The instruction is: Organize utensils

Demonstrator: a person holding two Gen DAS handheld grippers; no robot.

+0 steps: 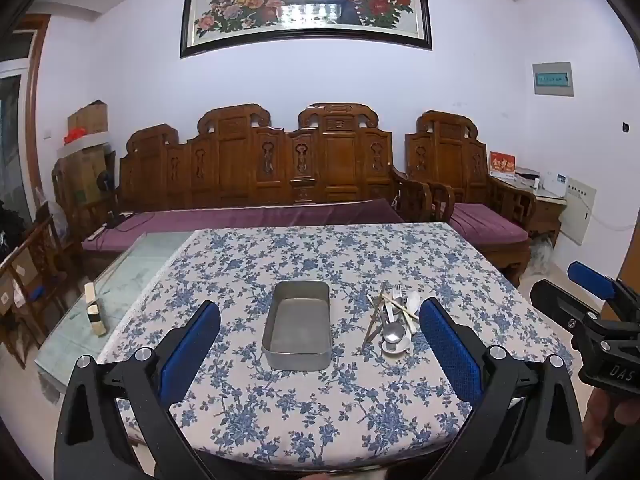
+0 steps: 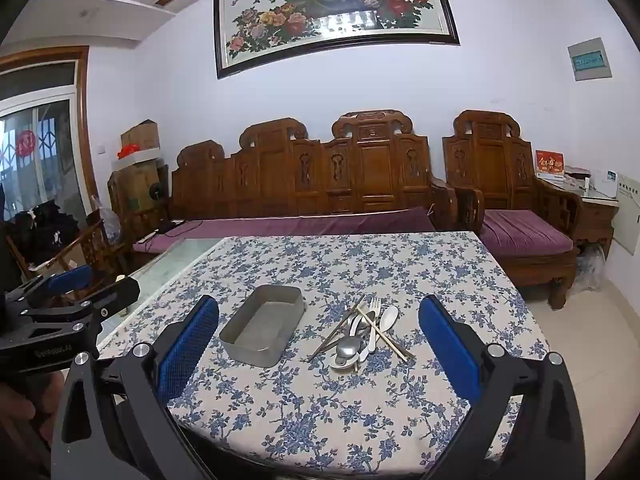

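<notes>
two hand-held grippers, left (image 1: 320, 332) and right (image 2: 319, 330), fingers wide apart, near the metal tray (image 1: 298, 326), utensil pile (image 1: 390, 320) just right of it

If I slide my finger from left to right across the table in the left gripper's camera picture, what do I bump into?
Small cream box → metal tray → pile of utensils.
</notes>
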